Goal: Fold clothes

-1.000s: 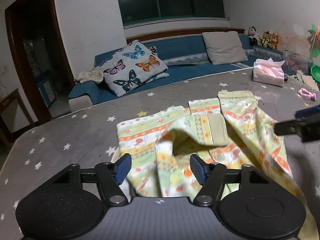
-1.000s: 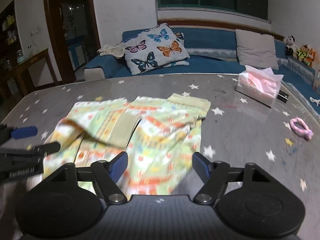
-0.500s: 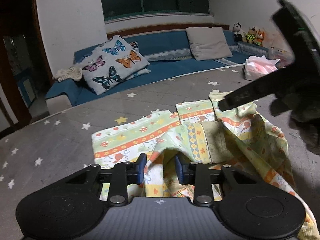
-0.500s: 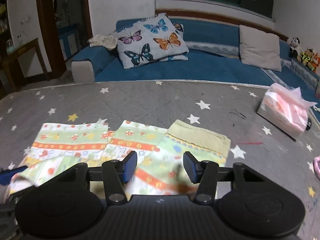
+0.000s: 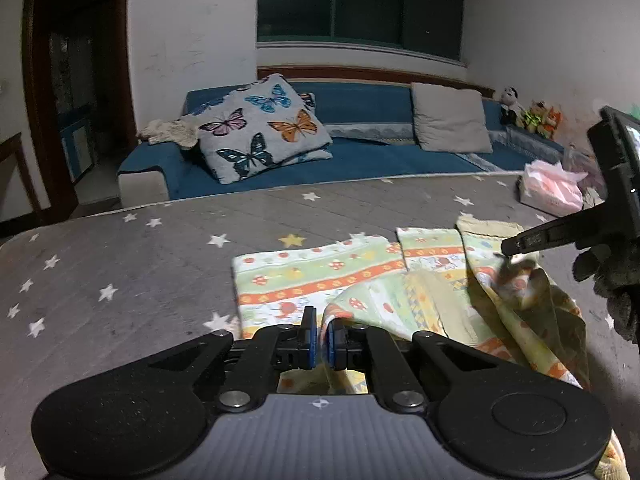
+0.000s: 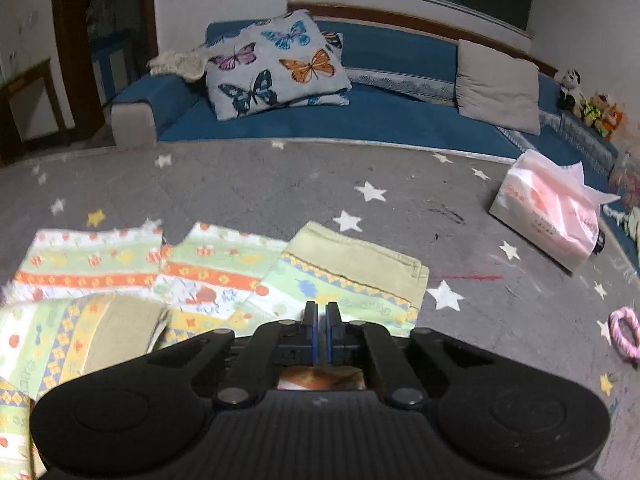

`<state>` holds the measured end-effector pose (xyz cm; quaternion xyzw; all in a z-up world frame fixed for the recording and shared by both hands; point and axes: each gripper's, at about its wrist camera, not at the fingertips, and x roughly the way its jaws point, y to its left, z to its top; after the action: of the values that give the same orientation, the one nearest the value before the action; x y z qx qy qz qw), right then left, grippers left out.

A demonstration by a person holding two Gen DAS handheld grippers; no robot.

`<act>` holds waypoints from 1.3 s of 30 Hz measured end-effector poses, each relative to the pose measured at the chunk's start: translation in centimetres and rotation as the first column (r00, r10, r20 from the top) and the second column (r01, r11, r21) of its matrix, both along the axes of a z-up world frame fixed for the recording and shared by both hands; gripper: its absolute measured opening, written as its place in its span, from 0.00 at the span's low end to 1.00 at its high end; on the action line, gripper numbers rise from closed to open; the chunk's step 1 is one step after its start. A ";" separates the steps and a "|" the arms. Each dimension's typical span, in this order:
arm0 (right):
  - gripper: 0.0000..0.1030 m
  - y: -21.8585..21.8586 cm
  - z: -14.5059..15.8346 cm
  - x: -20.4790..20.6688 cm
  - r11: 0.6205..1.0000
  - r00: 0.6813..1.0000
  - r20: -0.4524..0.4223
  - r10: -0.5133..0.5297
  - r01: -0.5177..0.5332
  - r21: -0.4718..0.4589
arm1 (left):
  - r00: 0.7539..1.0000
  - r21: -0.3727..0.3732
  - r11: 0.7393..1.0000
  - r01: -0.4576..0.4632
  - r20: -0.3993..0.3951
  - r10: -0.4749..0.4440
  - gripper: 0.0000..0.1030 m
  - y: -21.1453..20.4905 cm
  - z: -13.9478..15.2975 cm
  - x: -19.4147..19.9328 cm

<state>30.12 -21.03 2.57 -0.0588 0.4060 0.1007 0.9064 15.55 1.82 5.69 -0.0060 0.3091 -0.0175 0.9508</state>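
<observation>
Cloth (image 5: 320, 276) with mushroom prints lay on the starry gray table (image 5: 120, 264), soft, light and floppy I thought, so my left gripper (image 5: 319, 340) and right gripper (image 6: 319, 334) were each pinched tight on a fold near its edge.

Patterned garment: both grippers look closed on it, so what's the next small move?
Probably lift both together and carry the near edge toward the far hem. The left gripper pinches a raised fold of the patterned garment; the right gripper grips cloth too.
</observation>
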 end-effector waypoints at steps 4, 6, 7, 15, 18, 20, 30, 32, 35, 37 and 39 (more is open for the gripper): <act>0.29 0.2 0.4 0.8 0.997 1.000 -0.030 0.006 -0.004 0.074 | 0.999 0.021 0.999 0.047 0.007 -0.048 0.07 -0.6 0.2 -0.6; 0.32 1.0 -0.1 1.1 0.999 0.999 -0.034 0.023 -0.022 0.048 | 0.997 0.038 0.996 0.076 0.012 -0.076 0.09 -1.3 0.3 -0.6; 0.33 1.5 -0.3 1.2 0.999 0.999 -0.036 0.033 -0.032 0.031 | 0.996 0.048 0.995 0.086 0.013 -0.087 0.11 -1.6 0.2 -0.5; 0.18 3.6 -1.4 1.2 0.996 0.997 -0.033 0.068 -0.070 -0.052 | 0.995 0.072 0.993 0.091 -0.036 -0.089 0.21 -2.0 -1.8 1.4; 0.02 3.2 -1.1 0.9 0.998 0.998 -0.031 0.053 -0.055 -0.044 | 0.996 0.042 0.996 0.076 -0.046 -0.074 0.03 -1.1 -2.1 1.3; 0.00 2.5 -0.7 0.4 0.997 0.999 -0.011 0.049 -0.050 -0.055 | 0.998 0.030 0.998 0.051 -0.041 -0.050 0.02 -0.4 -2.0 0.9; 0.00 -3.0 2.8 -2.1 0.999 0.999 0.041 -0.012 0.010 0.032 | 0.990 -0.068 0.990 -0.120 0.063 0.124 0.02 3.5 1.0 -4.9; 0.05 -3.1 2.8 -1.7 0.996 1.000 0.021 -0.012 0.010 0.083 | 0.981 -0.109 0.981 -0.162 0.090 0.172 0.02 4.3 1.4 -6.7; 0.11 -2.0 2.2 -1.0 0.991 1.000 -0.003 0.004 -0.004 0.131 | 0.968 -0.132 0.969 -0.209 0.111 0.224 0.02 5.1 1.4 -9.1; 0.19 -0.7 1.5 -0.4 0.993 1.000 -0.014 0.017 -0.016 0.115 | 0.965 -0.117 0.967 -0.226 0.107 0.238 0.02 5.3 1.0 -10.1; 0.20 0.8 0.6 0.3 0.996 0.999 -0.027 0.033 -0.031 0.080 | 0.966 -0.097 0.967 -0.234 0.089 0.242 0.02 5.6 0.5 -10.6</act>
<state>30.42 -20.23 3.19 -0.0276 0.4132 0.1321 0.9006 4.93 7.41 6.17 -0.0829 0.2572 0.0834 0.9592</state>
